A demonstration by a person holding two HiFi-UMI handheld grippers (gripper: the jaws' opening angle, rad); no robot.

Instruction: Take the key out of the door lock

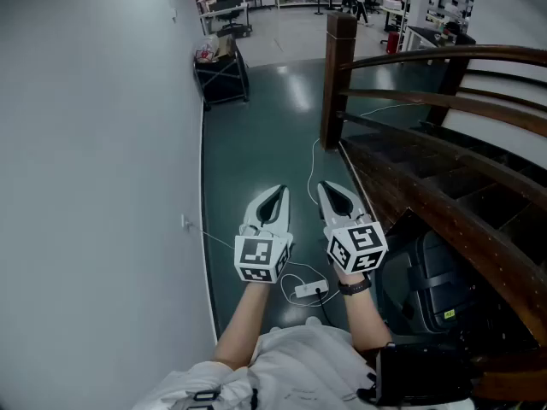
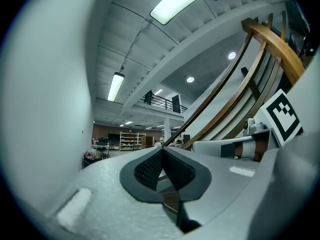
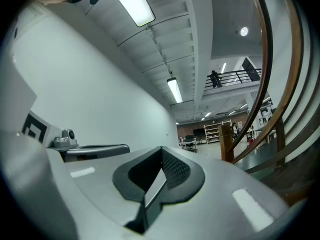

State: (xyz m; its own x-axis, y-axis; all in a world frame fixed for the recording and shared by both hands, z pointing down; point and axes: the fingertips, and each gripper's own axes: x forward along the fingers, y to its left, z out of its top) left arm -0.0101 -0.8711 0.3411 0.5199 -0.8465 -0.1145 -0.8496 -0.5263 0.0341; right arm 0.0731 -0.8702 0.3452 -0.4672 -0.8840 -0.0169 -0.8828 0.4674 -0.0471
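Here the left gripper and right gripper are held out side by side above the dark green floor, between the pale wall and the wooden stair railing. Both are clenched, pads meeting on nothing. No view shows the key or door lock, so where it lies relative to either gripper cannot be told.
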